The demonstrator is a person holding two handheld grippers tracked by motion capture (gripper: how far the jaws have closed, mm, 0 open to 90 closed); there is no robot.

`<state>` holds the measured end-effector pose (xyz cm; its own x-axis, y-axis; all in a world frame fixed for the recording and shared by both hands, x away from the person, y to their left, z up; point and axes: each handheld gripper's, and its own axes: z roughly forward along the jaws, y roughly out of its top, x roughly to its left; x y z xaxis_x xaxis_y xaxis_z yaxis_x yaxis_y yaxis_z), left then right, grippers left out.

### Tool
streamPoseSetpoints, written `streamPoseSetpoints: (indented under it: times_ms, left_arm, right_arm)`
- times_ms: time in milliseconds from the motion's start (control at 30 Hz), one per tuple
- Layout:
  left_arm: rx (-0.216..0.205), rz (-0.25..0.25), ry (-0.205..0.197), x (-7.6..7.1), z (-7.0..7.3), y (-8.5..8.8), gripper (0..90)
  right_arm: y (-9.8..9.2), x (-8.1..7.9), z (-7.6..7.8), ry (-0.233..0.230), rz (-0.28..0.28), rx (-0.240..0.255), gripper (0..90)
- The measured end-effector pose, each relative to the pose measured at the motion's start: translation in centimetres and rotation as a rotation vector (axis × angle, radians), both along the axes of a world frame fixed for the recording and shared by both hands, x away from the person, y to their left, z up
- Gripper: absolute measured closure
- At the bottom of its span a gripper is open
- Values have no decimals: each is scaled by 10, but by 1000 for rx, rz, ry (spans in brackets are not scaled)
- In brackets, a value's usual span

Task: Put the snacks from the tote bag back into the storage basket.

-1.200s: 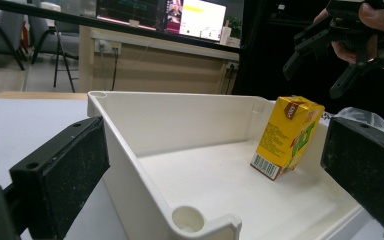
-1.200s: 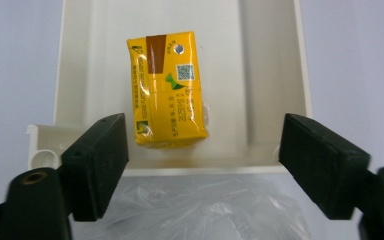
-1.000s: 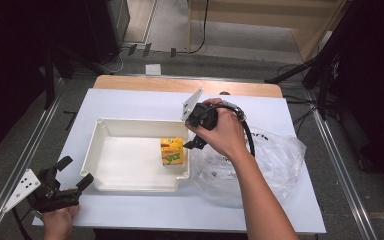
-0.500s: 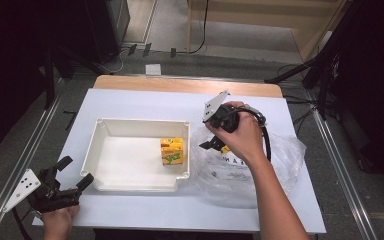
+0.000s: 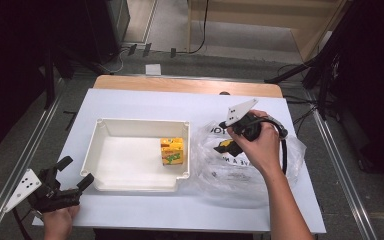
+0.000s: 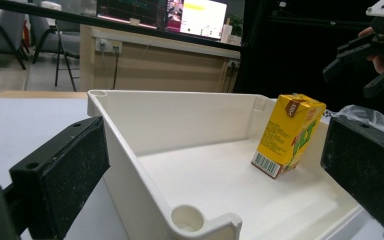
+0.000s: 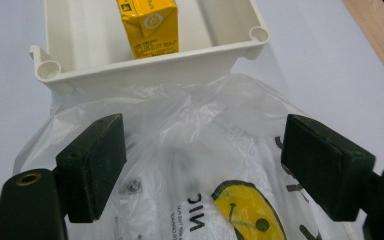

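Observation:
A yellow juice carton (image 5: 172, 151) (image 6: 286, 135) (image 7: 149, 26) stands upright in the right part of a white tray (image 5: 105, 175) (image 6: 145, 200) (image 7: 145, 67). Right of the tray lies a clear plastic bag (image 5: 235, 172) (image 7: 190, 165) with black lettering and a yellow smiley. My right gripper (image 5: 225, 142) (image 7: 207, 167) hovers over the bag, open, with nothing between its pads. My left gripper (image 5: 72, 177) (image 6: 215, 170) is held open off the tray's near left corner, pointing at the tray. The right gripper (image 6: 367, 60) also appears far off in the left gripper view.
The white table top (image 5: 145, 100) sits on a wooden table whose far edge (image 5: 180, 84) shows. Metal rails (image 5: 25, 160) run along both sides. Cables lie on the floor (image 5: 180, 35) beyond the table.
My right gripper has moved right from above the carton in the tray to over the plastic bag. The carton stays in the tray. The left gripper has not moved.

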<state>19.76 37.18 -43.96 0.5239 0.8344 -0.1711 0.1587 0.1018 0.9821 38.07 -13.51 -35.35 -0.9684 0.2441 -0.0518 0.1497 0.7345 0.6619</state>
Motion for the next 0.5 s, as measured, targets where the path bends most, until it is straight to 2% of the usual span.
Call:
streamPoseSetpoints:
  times_ms: [500]
  left_arm:
    - [17,0,2,0,0,-2,0]
  right_arm:
    - [-45,-21,-20,-24,-91,147,192]
